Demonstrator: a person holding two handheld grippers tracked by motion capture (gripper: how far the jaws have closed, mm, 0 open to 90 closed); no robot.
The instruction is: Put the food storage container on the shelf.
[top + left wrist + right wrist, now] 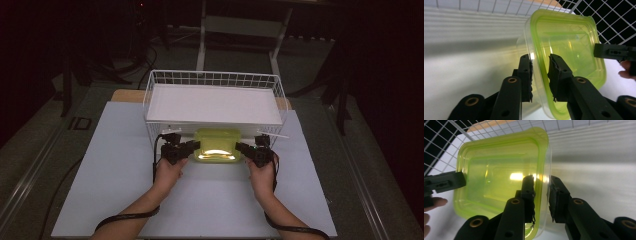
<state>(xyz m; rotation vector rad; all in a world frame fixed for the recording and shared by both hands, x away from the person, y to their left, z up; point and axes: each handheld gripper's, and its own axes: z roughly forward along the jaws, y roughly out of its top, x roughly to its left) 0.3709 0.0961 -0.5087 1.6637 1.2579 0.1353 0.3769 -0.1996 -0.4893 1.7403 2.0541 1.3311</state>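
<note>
A yellow-green see-through container (216,144) sits lidless on the white table sheet, right in front of the wire basket. My left gripper (194,146) straddles its left wall, one pad inside and one outside (540,62). The pads stand slightly off the wall, so the gripper is open. My right gripper (241,146) straddles the opposite wall the same way (541,182), also open with a thin gap at the pads. Each gripper view shows the container (566,45) (499,177) with the other gripper's jaw at its far side.
A white wire basket (215,74) stands just behind the container, with a flat white board (215,102) lying in it. The white table sheet (200,200) stretches toward the person. Cables trail from both grippers along the forearms. Dark floor and stands surround the table.
</note>
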